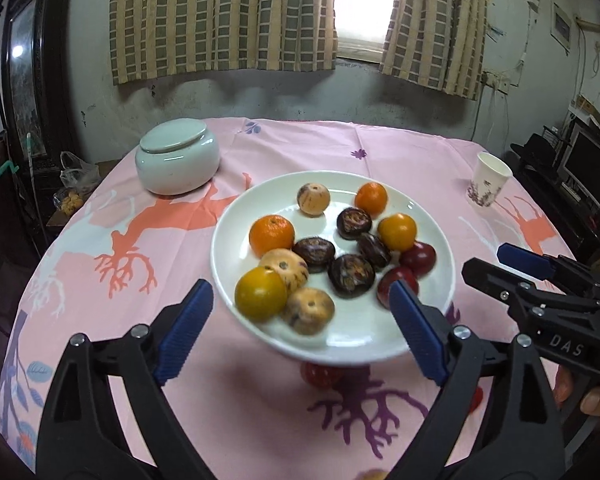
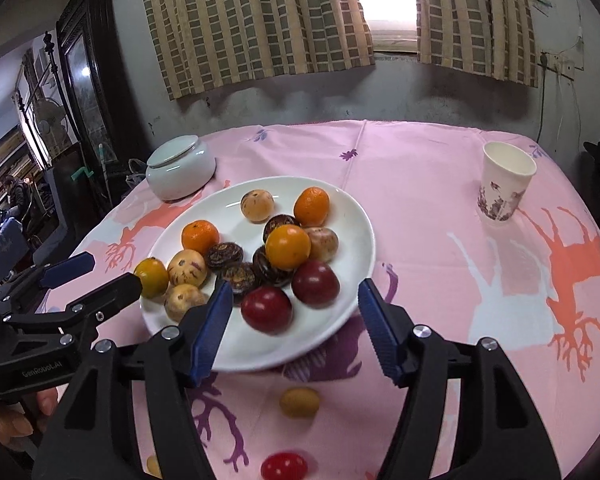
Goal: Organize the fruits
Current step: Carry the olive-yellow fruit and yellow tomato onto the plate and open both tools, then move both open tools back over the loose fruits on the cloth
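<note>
Heaped on a white plate (image 2: 352,216) at table centre: oranges, dark fruits, red plums (image 2: 266,309). Loose at six o'clock: a yellow fruit (image 2: 299,401) and a red one (image 2: 283,465). Spread apart, clasping nothing: left gripper (image 1: 300,328), right gripper (image 2: 296,328). Risk: nudged rim, rolling strays.

Checked curtains (image 1: 224,16); bright window (image 1: 364,0); grey wall (image 1: 300,96)

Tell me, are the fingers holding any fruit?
No. Both the left gripper and right gripper are open and empty; the fruit sits on the plate.
</note>
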The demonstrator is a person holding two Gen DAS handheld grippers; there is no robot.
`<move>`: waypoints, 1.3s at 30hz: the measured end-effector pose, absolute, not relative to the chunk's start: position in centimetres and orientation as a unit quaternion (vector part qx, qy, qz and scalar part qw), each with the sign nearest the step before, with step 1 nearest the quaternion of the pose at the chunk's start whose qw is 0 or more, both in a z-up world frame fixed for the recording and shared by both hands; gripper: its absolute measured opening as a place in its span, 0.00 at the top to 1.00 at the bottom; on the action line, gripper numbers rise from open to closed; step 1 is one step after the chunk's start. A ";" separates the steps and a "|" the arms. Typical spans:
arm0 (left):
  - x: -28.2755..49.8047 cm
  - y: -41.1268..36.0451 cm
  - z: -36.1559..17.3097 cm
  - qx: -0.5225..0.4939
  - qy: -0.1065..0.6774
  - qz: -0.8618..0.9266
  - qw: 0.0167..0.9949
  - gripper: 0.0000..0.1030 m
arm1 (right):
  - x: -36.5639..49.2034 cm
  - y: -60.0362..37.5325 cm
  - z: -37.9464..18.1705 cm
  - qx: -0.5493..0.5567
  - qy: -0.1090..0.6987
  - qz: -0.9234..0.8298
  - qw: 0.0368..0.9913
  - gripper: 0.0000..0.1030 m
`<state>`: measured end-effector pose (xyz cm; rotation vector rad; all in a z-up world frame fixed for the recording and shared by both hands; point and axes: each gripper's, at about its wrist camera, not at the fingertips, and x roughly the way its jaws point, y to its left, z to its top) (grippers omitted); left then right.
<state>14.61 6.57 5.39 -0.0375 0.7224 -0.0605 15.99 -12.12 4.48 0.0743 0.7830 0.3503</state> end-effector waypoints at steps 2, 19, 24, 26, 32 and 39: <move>13.1 6.2 5.3 -0.015 0.356 -0.031 0.934 0.08 | 14.0 -12.8 4.5 0.040 0.381 0.171 0.908 0.35; 5.0 5.1 3.4 -0.009 0.371 -0.031 0.928 0.03 | 1.6 -13.3 3.0 -0.016 0.389 0.204 0.898 0.32; 4.6 6.0 2.1 -0.024 0.387 -0.024 0.921 0.03 | -0.2 -10.3 1.3 -0.075 0.407 0.239 0.879 0.32; 4.5 6.3 1.5 -0.026 0.397 -0.021 0.917 0.03 | -0.5 -9.2 0.6 -0.098 0.411 0.242 0.873 0.32; 4.6 7.2 0.5 -0.031 0.406 -0.016 0.913 0.03 | -0.6 -7.1 -1.0 -0.125 0.418 0.251 0.864 0.32; 5.1 7.4 -0.5 -0.037 0.422 -0.020 0.905 0.03 | 0.3 -6.9 -2.8 -0.123 0.446 0.251 0.850 0.61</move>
